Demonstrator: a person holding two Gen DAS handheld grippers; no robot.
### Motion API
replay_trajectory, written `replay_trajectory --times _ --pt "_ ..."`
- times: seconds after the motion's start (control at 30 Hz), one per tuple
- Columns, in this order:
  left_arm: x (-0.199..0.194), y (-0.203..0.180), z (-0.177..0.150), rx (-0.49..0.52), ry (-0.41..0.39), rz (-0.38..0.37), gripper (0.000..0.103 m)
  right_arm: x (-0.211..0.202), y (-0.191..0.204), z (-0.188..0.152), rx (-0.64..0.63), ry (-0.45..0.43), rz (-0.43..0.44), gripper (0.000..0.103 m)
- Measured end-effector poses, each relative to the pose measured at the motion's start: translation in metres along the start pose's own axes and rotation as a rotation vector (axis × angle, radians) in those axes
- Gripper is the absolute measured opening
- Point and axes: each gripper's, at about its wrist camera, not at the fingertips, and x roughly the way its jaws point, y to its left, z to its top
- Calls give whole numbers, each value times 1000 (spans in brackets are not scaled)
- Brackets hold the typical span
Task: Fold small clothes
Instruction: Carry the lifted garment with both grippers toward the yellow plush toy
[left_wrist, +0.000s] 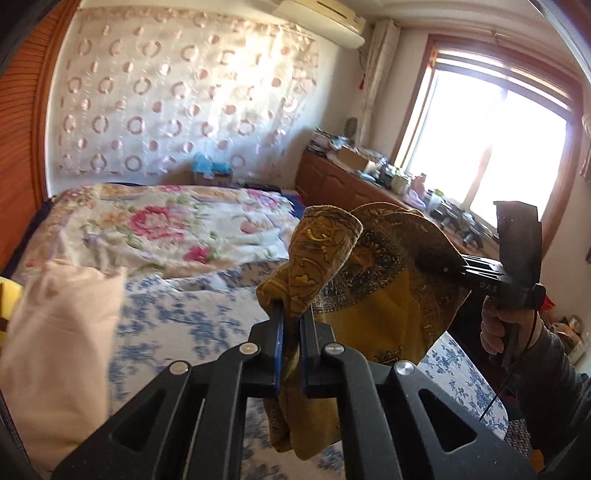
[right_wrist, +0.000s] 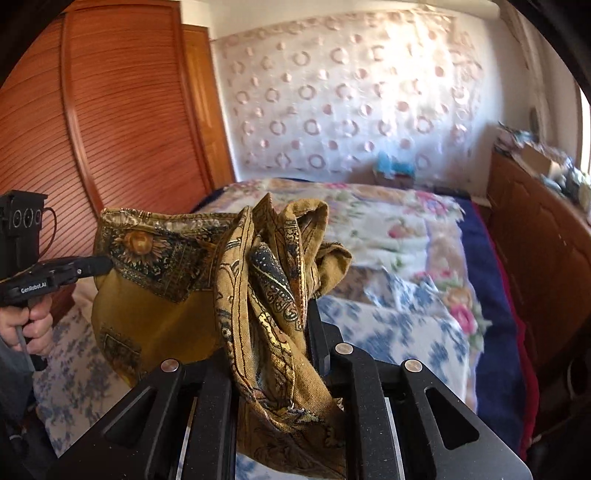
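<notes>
Cloth: mustard patterned garment (left_wrist: 373, 273), bunched between both sets of jaws, hanging above the bed (left_wrist: 177, 310).
Left gripper (left_wrist: 291, 314): jaws clamped on one bunched edge.
Right gripper (right_wrist: 273, 306): jaws clamped on a twisted wad.
Step, as I judge it: draw the grippers apart to spread the cloth flat before lowering it.
</notes>
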Motion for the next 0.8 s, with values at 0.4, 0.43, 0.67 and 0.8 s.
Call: replay_trajectory --times 0.4,0.43,0.67,0.8 --pt "-64 82 -14 -120 -111 131 3 44 88 59 -161 -21 106 11" --pt "-74 91 -17 -137 -128 142 3 49 99 67 -183 -24 117 11" --pt "-115 145 -43 -241 -204 227 3 101 175 117 -336 -11 201 11" --pt "-125 177 -64 -315 -212 280 3 146 222 139 -413 24 259 11"
